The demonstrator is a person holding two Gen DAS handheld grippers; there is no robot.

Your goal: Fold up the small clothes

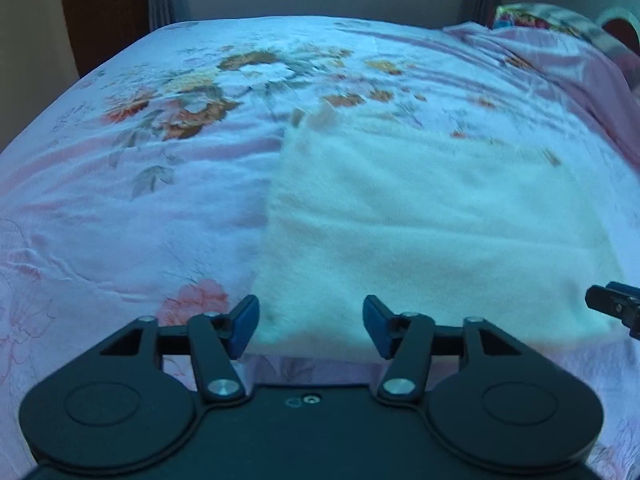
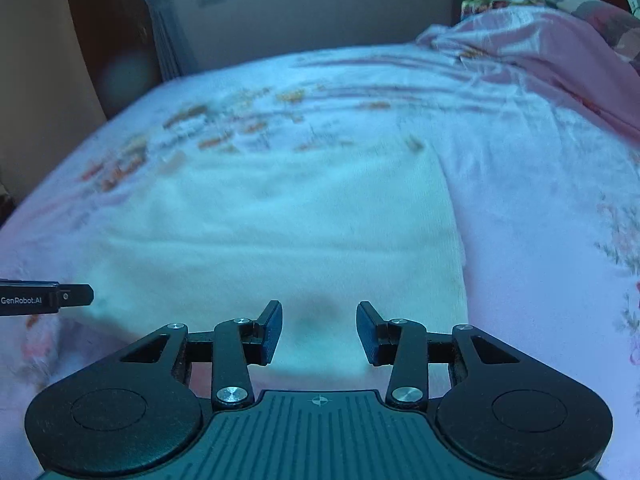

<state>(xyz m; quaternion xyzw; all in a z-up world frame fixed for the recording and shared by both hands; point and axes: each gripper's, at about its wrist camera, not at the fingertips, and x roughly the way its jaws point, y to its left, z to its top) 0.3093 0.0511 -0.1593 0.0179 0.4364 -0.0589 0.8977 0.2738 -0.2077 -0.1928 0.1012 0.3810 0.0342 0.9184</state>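
Only one piece of writing can be read from where I work: "GenRobot.AI" in pale letters on the black flat side of my left gripper, which pokes into my right wrist view at about nine o'clock. On my right gripper's grey ribbed plastic base plate, down at six o'clock, sits a small crosshair sign, not a word. On my left gripper's black smooth base, also at six o'clock in its own view, is a tiny embossed mark too small for me to read.
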